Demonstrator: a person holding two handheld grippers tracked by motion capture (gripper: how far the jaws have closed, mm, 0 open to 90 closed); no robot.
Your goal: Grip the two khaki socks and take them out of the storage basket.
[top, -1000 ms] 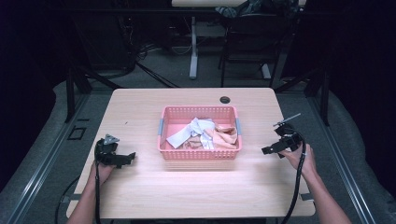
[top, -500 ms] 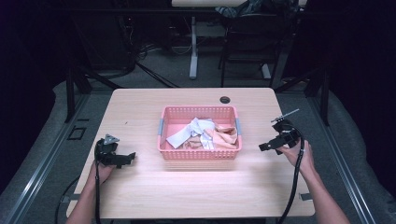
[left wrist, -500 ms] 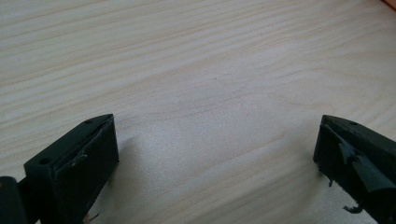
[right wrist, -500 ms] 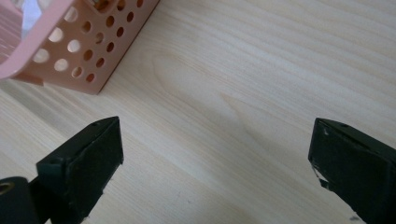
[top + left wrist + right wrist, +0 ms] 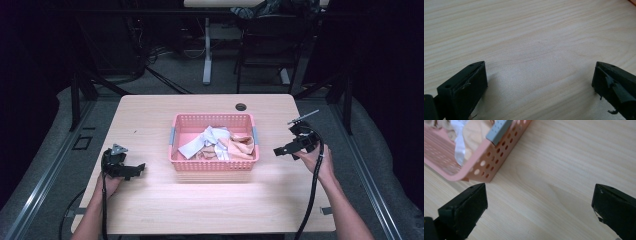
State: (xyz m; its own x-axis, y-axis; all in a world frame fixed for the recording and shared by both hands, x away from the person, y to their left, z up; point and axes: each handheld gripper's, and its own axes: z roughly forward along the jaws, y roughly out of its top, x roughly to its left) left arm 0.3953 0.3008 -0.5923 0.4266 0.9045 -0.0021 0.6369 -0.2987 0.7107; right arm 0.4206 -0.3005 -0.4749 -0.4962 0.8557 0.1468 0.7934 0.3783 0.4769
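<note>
High view: a pink basket (image 5: 215, 162) sits mid-surface (image 5: 150, 115), holding crumpled white and peach cloths (image 5: 220, 142). The right hand-held gripper (image 5: 282, 150) hovers just right of the basket, jaws spread wide and empty; its own view shows the basket's corner and grey handle (image 5: 498, 130) close ahead. The left hand-held gripper (image 5: 137, 170) rests left of the basket, also spread apart over bare wood. To reach well, the right one should probably lift over the rim, descend onto a raised fold of cloth, then pinch a single layer without snagging the perforated wall.
</note>
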